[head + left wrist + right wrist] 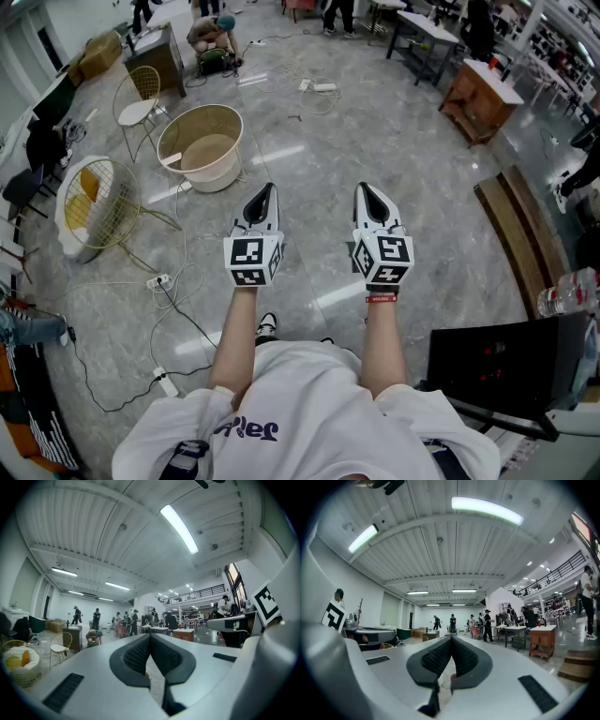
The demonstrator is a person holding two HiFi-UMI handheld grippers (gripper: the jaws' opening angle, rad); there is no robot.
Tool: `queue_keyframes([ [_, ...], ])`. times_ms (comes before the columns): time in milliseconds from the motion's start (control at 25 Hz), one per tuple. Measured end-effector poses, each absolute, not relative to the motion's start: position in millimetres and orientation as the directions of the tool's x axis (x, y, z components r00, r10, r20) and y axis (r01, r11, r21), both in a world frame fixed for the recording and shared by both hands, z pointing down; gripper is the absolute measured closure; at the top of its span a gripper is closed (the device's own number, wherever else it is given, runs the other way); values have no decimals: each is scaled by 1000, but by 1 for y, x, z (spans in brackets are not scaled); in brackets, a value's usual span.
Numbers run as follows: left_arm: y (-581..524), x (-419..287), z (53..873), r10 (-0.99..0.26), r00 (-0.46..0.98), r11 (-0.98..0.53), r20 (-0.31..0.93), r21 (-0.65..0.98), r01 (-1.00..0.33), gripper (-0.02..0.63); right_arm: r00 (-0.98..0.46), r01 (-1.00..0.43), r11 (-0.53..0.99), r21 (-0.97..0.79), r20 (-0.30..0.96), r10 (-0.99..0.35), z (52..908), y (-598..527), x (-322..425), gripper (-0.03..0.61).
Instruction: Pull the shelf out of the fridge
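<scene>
No fridge or shelf is in any view. I stand in a large hall and hold both grippers out in front of me over the grey stone floor. In the head view, my left gripper [265, 191] and my right gripper [366, 190] are side by side at the same height, both pointing away from me. Each is shut, pads together, with nothing between them. The left gripper view looks past my left gripper [150, 637] into the hall. The right gripper view does the same past my right gripper [451, 639].
A round beige tub [202, 145], a wire chair [141, 98] and a tipped wire basket seat [94, 206] are on the left, with cables and a power strip [159, 281]. A wooden bench [516, 234] and a black box-like unit [506, 370] are on the right. People stand far off.
</scene>
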State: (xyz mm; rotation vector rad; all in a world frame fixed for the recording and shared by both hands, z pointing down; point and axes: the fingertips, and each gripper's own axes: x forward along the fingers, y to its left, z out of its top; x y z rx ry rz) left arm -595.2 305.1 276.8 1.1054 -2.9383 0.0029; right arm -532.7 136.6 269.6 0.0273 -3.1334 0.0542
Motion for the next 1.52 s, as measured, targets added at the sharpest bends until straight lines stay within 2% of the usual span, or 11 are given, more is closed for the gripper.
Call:
queue_keyframes([
  [280, 239, -553, 280, -729, -685, 685, 5, -8, -729, 597, -996, -90, 996, -28, 2, -90, 272, 81, -481, 565],
  [640, 110, -487, 278, -880, -475, 475, 9, -17, -880, 597, -946, -322, 943, -79, -3, -323, 276, -21, -380, 565],
  [1080, -29, -381, 282, -999, -31, 30, 27, -50, -998, 597, -751, -652, 747, -127, -24, -660, 286, -99, -246, 563],
  [1320, -70, -322, 282, -966, 257, -259, 40, -45, -965, 597, -567, -816, 564, -129, -15, -824, 282, -105, -195, 563],
  [1520, -85, -287, 285, -904, 426, -427, 36, -25, -904, 597, -402, -906, 399, -141, -5, -916, 288, -91, -153, 563],
])
